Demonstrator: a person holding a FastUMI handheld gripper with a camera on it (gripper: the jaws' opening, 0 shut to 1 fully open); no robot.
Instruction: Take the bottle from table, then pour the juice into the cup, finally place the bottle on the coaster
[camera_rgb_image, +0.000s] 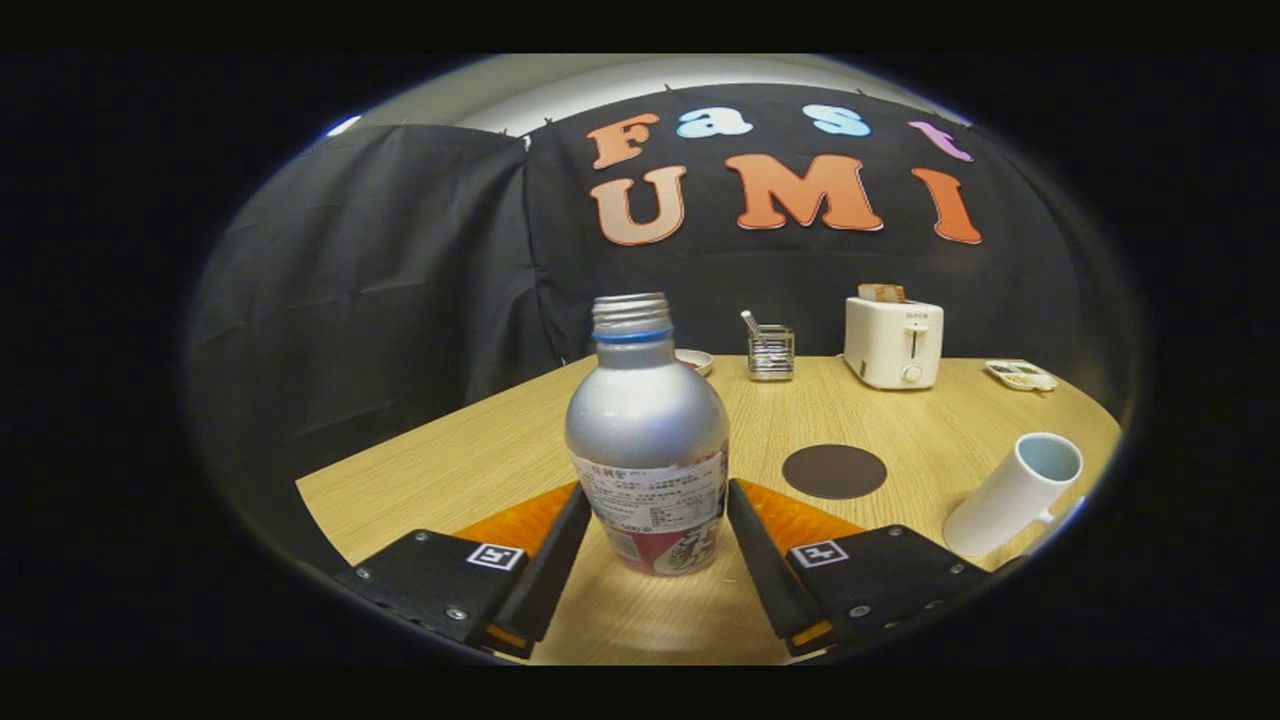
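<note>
Two black fingers of the gripper (655, 505) stand on either side of the bottle (648, 440), one at each flank of its lower body, level with the label. The finger tips look to be touching or all but touching the bottle's sides; whether they actually press on it I cannot tell, so the grip itself is uncertain. The bottle is silver metal with a threaded neck, a blue ring under the thread and no cap on it. It stands upright between the fingers on the light wooden counter (480, 470), its red-and-white label facing the camera.

Ahead of the right finger and a little beyond the bottle, a dark round coaster (834, 472) lies flat on the counter, bare on top. Farther off to the right of the gripper stands a white cup (1015, 493), its open mouth showing a pale interior; it appears to lean in this curved view, so I cannot say how true it stands. Coaster and cup are apart from each other and from the bottle.

Well beyond the fingers, near the counter's far edge, sit a white toaster (893, 342) with something brown in its slot, a small clear holder (771, 351) with a stick in it, a small dish (695, 360) partly hidden behind the bottle's shoulder, and a flat tray (1020, 375) at the far right.
</note>
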